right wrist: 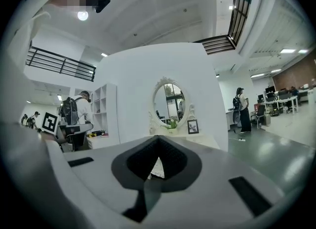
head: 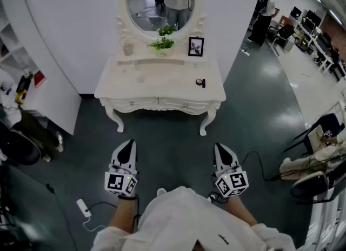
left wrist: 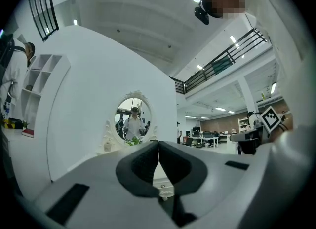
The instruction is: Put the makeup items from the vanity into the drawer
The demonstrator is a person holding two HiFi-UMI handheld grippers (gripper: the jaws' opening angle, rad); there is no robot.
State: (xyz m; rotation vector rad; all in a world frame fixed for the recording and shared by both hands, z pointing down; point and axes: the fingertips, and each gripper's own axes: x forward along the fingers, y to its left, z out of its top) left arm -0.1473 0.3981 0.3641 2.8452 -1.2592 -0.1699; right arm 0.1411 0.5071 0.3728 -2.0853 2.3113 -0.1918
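Observation:
A white vanity (head: 138, 85) stands ahead against the wall, its drawers (head: 160, 104) closed. One small dark makeup item (head: 200, 83) lies on the right of its top. Both grippers hang level over the floor, well short of the vanity. My left gripper (head: 128, 144) is shut with nothing in it, and its pads meet in the left gripper view (left wrist: 158, 146). My right gripper (head: 218, 147) is also shut and empty, its pads touching at the tip (right wrist: 159, 142). The vanity (right wrist: 170, 134) shows small and far beyond them.
On the vanity stand an oval mirror (head: 160, 1), a small plant (head: 162, 43), a framed picture (head: 195, 46) and a pale jar (head: 128, 47). A white shelf unit (head: 32, 90) is at left, chairs (head: 316, 141) at right, a power strip (head: 83, 207) on the floor.

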